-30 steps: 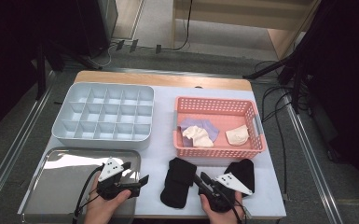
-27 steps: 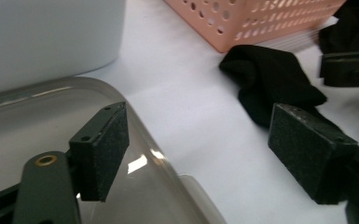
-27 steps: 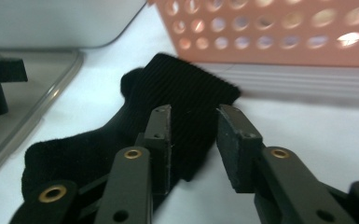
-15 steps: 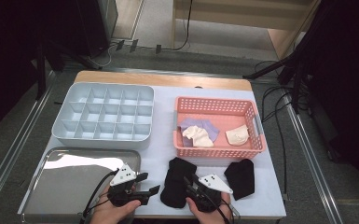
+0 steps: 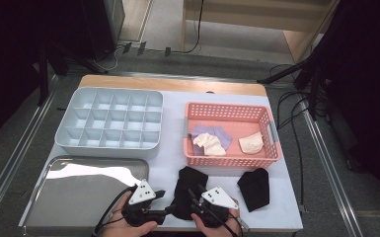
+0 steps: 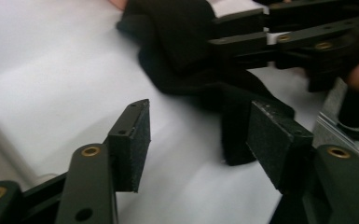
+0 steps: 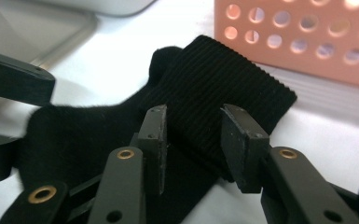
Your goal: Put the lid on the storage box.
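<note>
A black sock (image 5: 187, 183) lies on the white table near its front edge, and a second black sock (image 5: 254, 187) lies to its right. My left gripper (image 5: 167, 212) points right at the first sock's near end. In the left gripper view, the left gripper (image 6: 200, 140) is open; its jaws have just been closing, with an edge of the sock (image 6: 182, 51) just inside the right pad (image 6: 270, 140). My right gripper (image 7: 196, 135) stands over the ribbed cuff (image 7: 224, 88); its jaws have just been opening and straddle a band of fabric. The right gripper (image 5: 193, 197) rests on the sock.
A pink basket (image 5: 232, 160) behind the socks holds a purple and two cream socks. A grey compartment tray (image 5: 109, 143) sits at back left and a metal tray (image 5: 74, 197) at front left. The table's front edge is right under the hands.
The left gripper moved right toward the first sock and its jaws narrowed. The right gripper moved left, away from the second sock and onto the first.
</note>
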A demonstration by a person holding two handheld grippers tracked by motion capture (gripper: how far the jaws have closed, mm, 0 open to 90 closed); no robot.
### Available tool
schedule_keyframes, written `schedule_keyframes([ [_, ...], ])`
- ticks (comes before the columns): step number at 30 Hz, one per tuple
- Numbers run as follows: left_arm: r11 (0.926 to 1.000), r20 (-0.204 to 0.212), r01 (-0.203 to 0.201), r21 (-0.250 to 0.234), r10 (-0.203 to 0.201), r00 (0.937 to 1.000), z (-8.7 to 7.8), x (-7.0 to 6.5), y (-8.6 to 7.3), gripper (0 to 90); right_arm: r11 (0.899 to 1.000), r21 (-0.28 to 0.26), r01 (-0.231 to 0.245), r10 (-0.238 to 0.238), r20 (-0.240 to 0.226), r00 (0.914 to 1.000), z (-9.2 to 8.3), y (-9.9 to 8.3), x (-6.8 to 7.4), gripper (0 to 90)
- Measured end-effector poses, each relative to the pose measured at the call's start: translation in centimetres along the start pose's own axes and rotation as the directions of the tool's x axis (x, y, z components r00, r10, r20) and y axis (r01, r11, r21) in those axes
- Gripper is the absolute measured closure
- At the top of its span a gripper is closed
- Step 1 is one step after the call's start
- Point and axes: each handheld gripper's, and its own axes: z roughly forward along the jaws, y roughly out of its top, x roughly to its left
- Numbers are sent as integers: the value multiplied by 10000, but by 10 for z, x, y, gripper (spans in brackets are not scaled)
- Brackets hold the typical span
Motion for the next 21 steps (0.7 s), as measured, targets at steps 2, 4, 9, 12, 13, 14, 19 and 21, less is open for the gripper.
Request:
schedule_keyframes([
  [2,9996,57,-92,253,91,9999,2,-2,1,494,9977,25,678,-678,292,9973,2,-1,4,645],
  [4,9992,83,-90,394,87,9999,4,-2,0,567,9921,76,1249,-1251,551,9906,3,-2,6,685],
  [9,9994,593,293,197,-304,9978,0,6,2,811,9885,237,1492,-1506,736,9859,2,1,4,828],
  [12,9993,757,367,102,-374,9964,-3,9,2,900,9948,208,995,-1003,417,9941,0,3,-1,850],
  [13,9993,771,359,62,-363,9964,-3,9,2,900,9967,131,806,-810,354,9961,-1,4,-3,851],
  [14,9993,778,370,41,-372,9963,-4,10,2,900,9983,30,580,-580,292,9979,-3,4,-5,851],
  [19,9975,1266,700,56,-701,9895,-2,13,1,746,9967,-708,-391,402,137,9991,-18,9,-16,851],
  [21,9977,1240,680,-35,-671,9900,-1,12,1,567,9940,-866,-670,683,115,9976,-24,10,-21,851],
])
